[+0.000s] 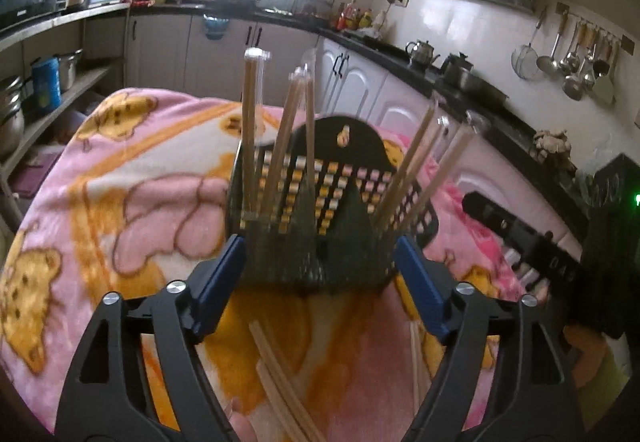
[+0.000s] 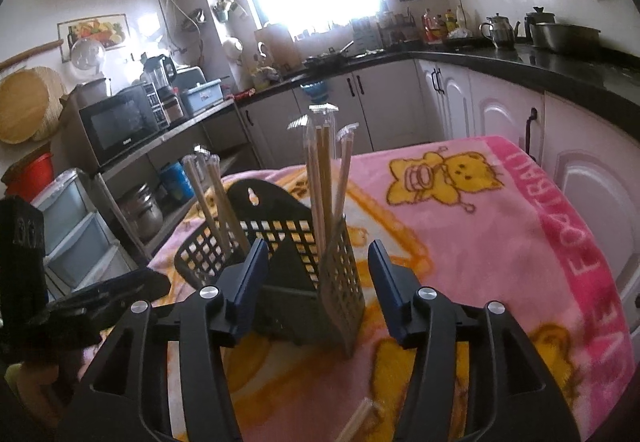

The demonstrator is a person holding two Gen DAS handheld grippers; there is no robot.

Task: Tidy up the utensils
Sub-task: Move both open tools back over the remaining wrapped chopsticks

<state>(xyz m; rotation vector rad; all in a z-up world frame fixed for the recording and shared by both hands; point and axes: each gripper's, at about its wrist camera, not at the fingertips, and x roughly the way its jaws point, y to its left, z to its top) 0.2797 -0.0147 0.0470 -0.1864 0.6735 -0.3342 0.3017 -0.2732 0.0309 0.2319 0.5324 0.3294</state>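
Observation:
A black perforated utensil holder (image 1: 320, 210) (image 2: 280, 254) stands on a pink cartoon blanket (image 1: 120, 182) (image 2: 460, 242). Several plastic-wrapped wooden chopsticks (image 1: 250, 138) (image 2: 324, 178) stand upright or leaning in its compartments. More loose chopsticks (image 1: 280, 382) (image 2: 356, 422) lie on the blanket close under the grippers. My left gripper (image 1: 320, 246) is open, its blue pads just short of the holder's near side with nothing between them. My right gripper (image 2: 317, 248) is open too, facing the holder from another side and holding nothing. Each gripper shows at the edge of the other's view.
Kitchen counters with white cabinets (image 2: 500, 114) wrap round behind the blanket-covered table. A microwave (image 2: 120, 122) and pots sit on shelves to one side. Kettles (image 1: 420, 52) and hanging ladles (image 1: 572, 62) line the wall. The blanket's far edge drops off toward the cabinets.

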